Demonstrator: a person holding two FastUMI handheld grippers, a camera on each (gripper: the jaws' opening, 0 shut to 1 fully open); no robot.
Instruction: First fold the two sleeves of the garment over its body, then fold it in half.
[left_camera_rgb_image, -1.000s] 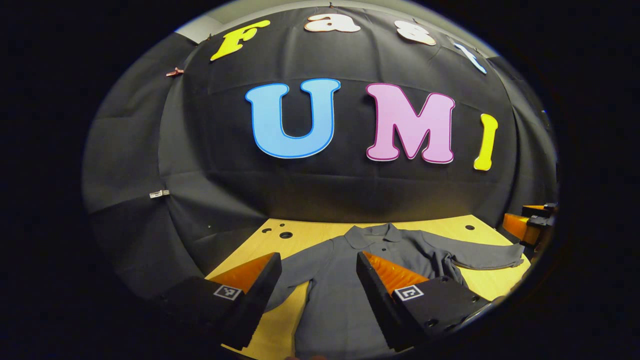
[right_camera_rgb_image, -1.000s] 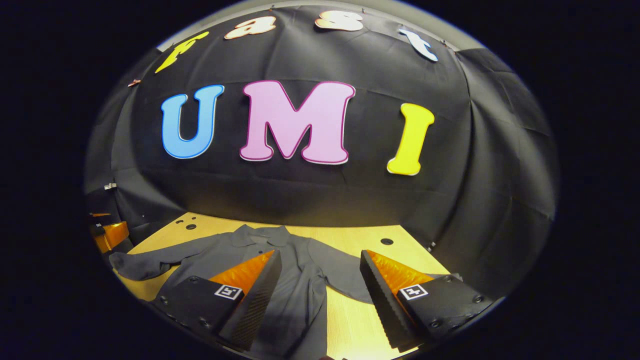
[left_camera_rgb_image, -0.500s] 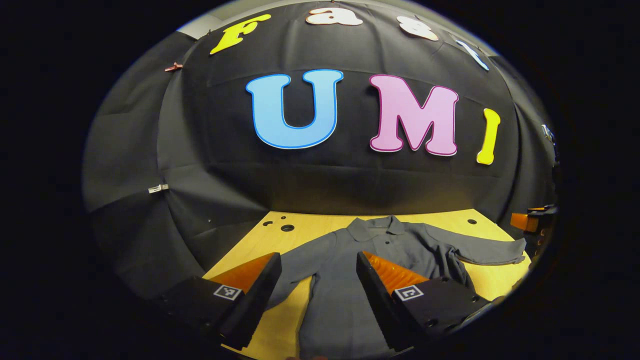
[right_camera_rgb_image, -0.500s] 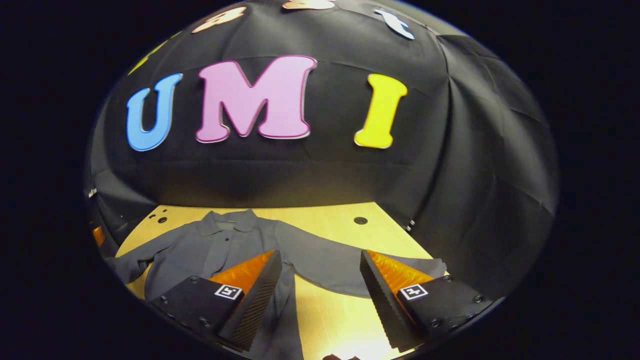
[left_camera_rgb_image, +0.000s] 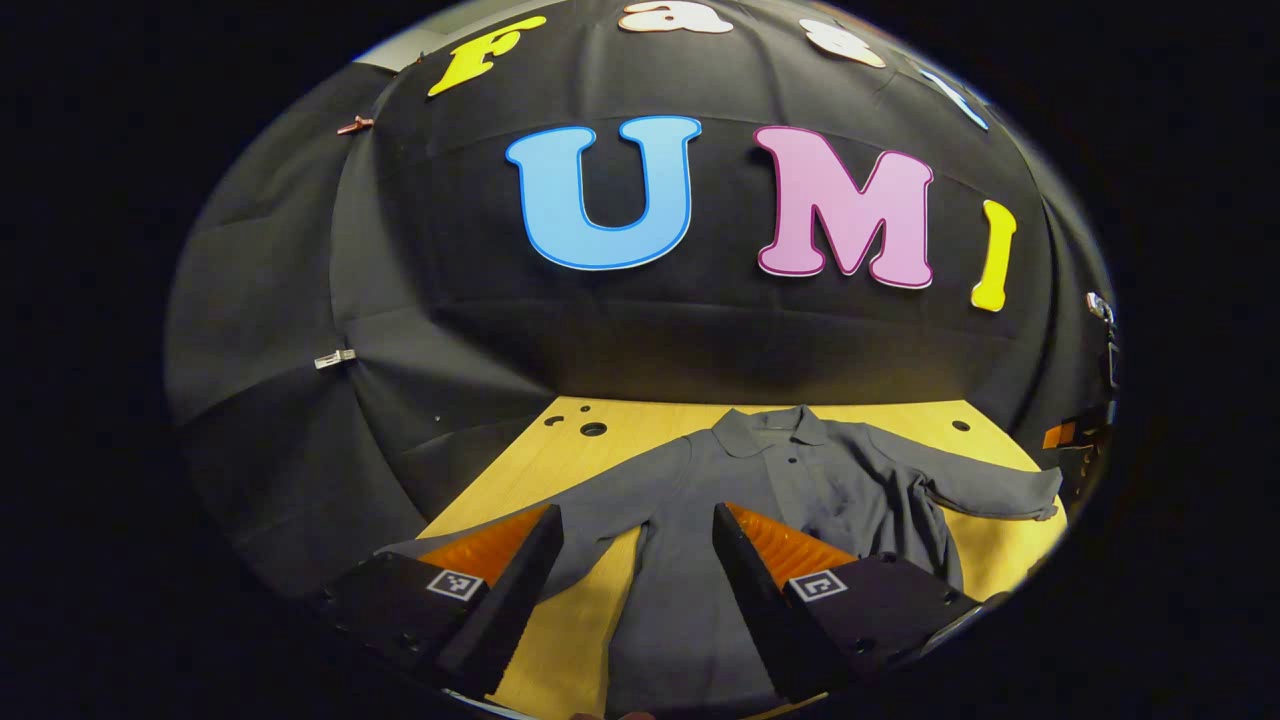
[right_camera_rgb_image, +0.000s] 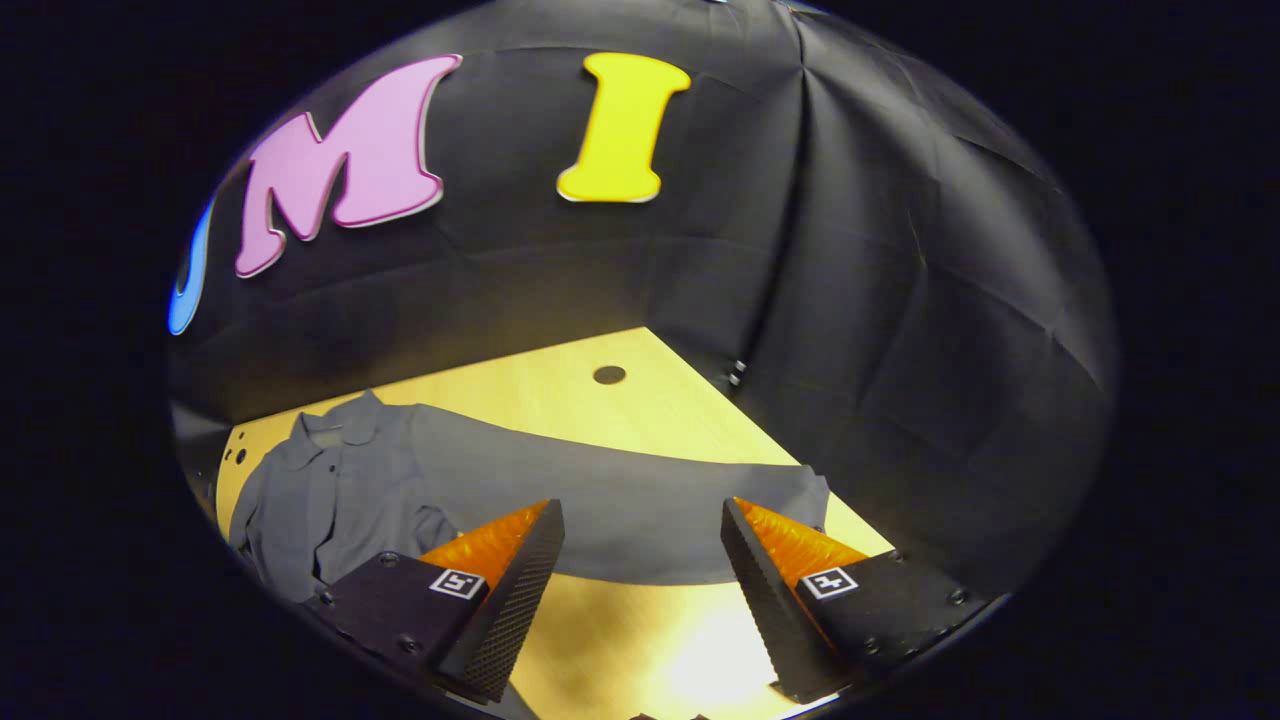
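we see the grey shirt lying flat on the wooden bench, collar toward 12 o'clock, both sleeves spread out to the sides. it looks light, soft and limp, so we judge it will sag and crease wherever it is lifted; the cuffs seem the best places to pinch. the right sleeve stretches across just ahead of the right claw, which hangs wide open and holds nothing. the left claw is also wide open and bare, above the left sleeve. nothing on the bench blocks the way; the booth wall stands close at 12 o'clock.
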